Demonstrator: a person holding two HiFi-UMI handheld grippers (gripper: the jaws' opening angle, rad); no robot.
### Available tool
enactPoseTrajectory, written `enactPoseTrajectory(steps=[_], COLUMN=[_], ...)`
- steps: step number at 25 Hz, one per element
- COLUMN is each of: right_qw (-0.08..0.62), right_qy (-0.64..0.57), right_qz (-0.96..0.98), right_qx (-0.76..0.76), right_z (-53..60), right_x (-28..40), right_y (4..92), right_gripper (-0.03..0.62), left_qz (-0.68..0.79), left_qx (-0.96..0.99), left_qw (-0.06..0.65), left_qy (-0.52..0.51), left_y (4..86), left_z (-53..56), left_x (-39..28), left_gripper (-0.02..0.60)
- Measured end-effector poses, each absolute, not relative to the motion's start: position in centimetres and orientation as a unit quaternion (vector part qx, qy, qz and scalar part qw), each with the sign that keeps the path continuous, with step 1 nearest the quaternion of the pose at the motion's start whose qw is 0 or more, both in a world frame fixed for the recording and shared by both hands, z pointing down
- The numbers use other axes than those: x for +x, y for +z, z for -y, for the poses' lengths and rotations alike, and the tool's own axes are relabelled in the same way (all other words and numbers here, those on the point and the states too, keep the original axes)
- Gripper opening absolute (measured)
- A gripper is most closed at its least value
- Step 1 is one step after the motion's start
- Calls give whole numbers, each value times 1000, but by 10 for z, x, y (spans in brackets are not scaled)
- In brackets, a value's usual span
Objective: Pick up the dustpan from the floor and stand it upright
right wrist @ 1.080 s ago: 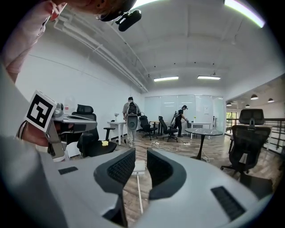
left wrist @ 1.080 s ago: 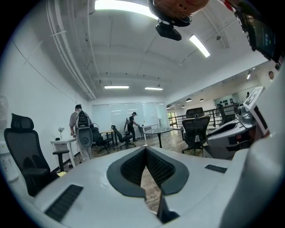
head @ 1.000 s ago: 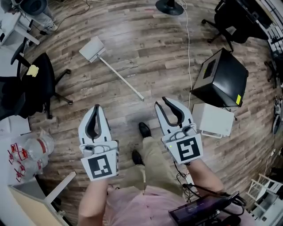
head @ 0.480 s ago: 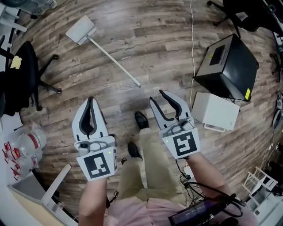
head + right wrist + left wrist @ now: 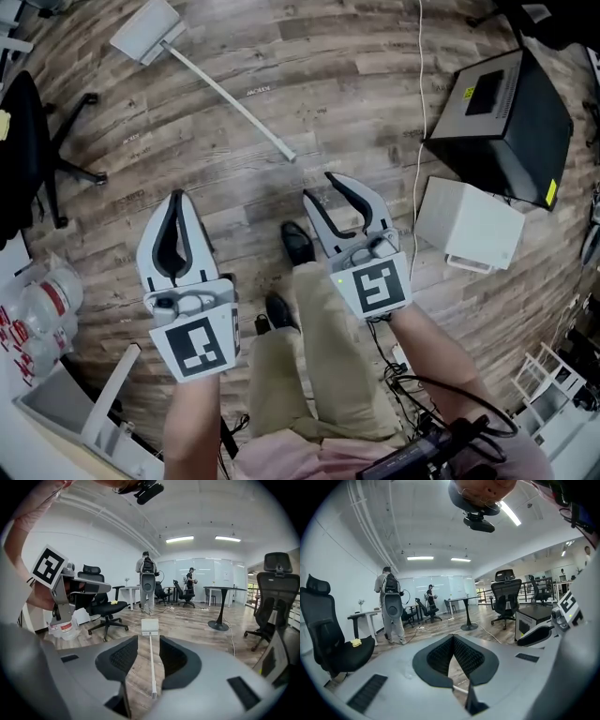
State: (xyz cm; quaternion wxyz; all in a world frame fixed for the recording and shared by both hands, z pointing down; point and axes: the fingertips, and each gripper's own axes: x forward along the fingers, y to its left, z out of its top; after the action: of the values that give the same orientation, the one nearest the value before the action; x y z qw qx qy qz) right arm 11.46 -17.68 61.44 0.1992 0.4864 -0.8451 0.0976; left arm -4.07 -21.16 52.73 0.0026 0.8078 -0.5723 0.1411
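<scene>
A white dustpan (image 5: pixel 145 30) lies flat on the wood floor at the top left of the head view. Its long white handle (image 5: pixel 225 98) runs down-right and ends just ahead of my right gripper (image 5: pixel 319 187). The right gripper is open and holds nothing. In the right gripper view the dustpan (image 5: pixel 150 626) shows between the parted jaws of the right gripper (image 5: pixel 149 641), farther off on the floor. My left gripper (image 5: pixel 176 199) hangs to the left with its jaws met at the tips, empty. In the left gripper view the left gripper (image 5: pixel 453 638) is shut.
A black box (image 5: pixel 506 122) and a white box (image 5: pixel 469 225) stand on the right, with a white cable (image 5: pixel 419 112) running past them. A black office chair (image 5: pixel 28 141) and plastic bottles (image 5: pixel 47 300) are on the left. The person's shoes (image 5: pixel 298 242) are between the grippers. Other people stand far off.
The view has shifted forward: the dustpan slid toward the top-left corner and its handle end now lies closer to my right gripper. Neither gripper's jaws changed.
</scene>
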Motion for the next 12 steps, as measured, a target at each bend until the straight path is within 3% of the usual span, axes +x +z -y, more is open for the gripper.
enactPoseTrajectory(steps=[12], right_qw=[230], right_qy=[123], right_qz=[832], right_qx=[489], right_z=[174], right_x=[119], right_y=[730], right_gripper=[160], left_qz=[571], left_qx=[808], left_qw=[9], left_qy=[145], left_y=[603], left_z=[207], left_x=[-47], left_gripper=[9])
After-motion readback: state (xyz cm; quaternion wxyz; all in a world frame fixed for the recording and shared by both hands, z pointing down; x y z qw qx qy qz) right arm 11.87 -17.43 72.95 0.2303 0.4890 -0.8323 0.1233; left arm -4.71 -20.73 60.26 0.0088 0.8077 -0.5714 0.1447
